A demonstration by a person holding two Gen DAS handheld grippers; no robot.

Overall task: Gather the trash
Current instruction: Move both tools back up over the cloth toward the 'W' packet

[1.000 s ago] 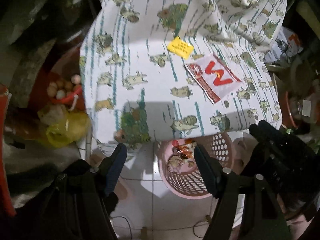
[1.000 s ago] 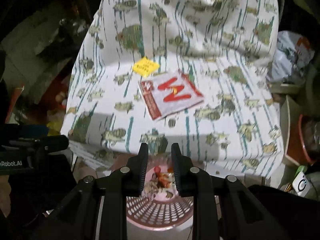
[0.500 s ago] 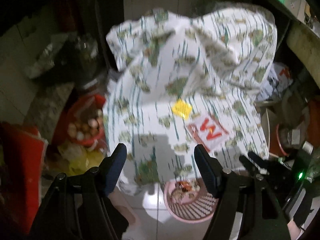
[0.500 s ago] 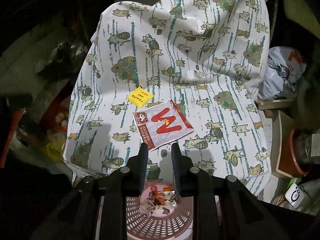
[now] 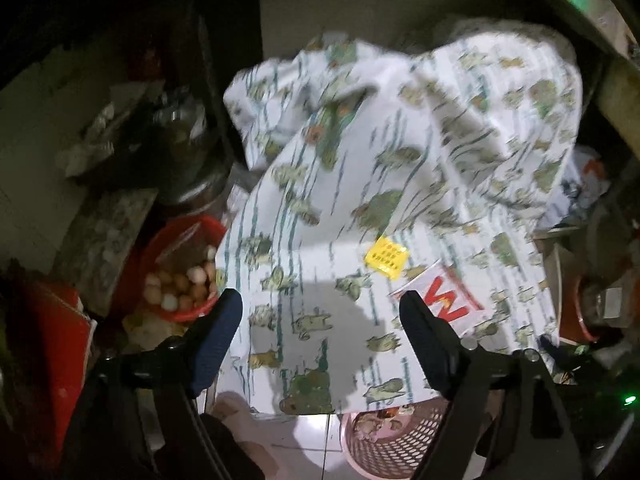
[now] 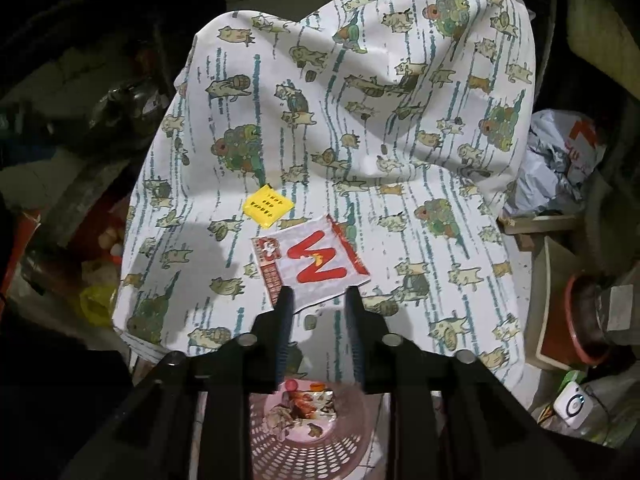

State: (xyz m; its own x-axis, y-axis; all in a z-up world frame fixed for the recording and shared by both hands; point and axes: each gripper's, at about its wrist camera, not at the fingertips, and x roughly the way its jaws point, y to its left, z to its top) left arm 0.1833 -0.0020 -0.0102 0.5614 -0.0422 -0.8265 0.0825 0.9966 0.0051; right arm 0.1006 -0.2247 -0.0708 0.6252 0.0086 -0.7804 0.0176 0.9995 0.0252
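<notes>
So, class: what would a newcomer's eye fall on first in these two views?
Probably the white wrapper with a red zigzag lying flat on the animal-print cloth, with a small yellow packet just beyond it. Below the cloth's front edge sits a pink perforated basket already holding scraps.

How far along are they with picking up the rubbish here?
Partly done. The pink basket on the floor already holds some wrappers. Nothing is in hand: the left gripper is wide open and empty, and the right gripper, open a little, points at the white packet on the cloth. That packet and the yellow packet beside it are left to collect.
</notes>
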